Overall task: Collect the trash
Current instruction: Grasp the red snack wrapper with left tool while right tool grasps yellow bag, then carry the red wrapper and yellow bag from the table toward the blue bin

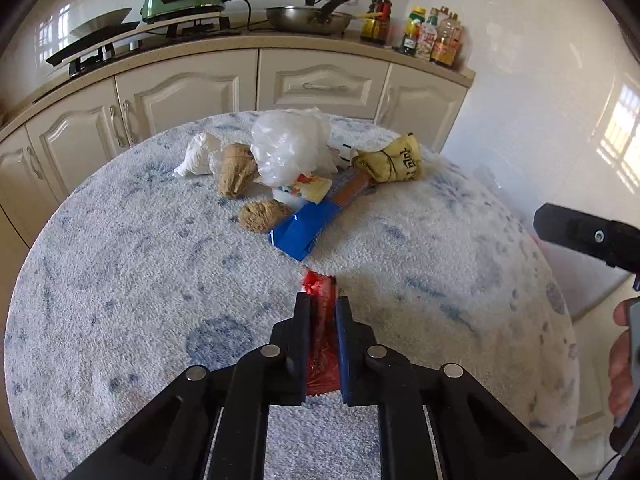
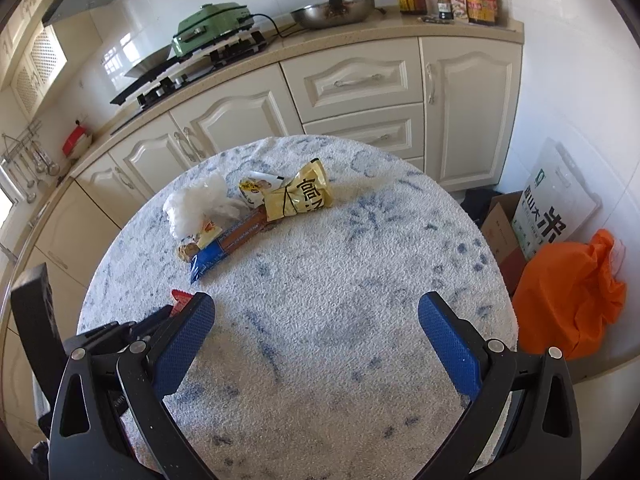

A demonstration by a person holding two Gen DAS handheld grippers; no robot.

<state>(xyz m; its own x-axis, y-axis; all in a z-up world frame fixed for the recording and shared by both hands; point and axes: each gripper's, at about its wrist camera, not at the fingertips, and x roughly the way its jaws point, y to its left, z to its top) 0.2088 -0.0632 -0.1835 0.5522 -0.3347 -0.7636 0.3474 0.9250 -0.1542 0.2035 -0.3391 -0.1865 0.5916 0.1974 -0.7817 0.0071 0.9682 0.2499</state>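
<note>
My left gripper (image 1: pixel 323 308) is clamped on the crinkly red foil wrapper (image 1: pixel 320 344) at the round fleecy table's (image 1: pixel 120 280) six o'clock edge; my right gripper (image 2: pixel 316 320) hangs spread and empty. Next I'd lift it clear and find a bin.

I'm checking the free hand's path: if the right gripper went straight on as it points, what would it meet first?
Probably bare tablecloth: the open right gripper aims there, with the trash pile off to its left.

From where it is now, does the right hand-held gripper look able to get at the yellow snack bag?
Probably yes. The right hand-held gripper is open and empty, and only bare tablecloth lies between it and the yellow snack bag. The left hand-held gripper, shut on a red wrapper, sits off to the side.
</note>
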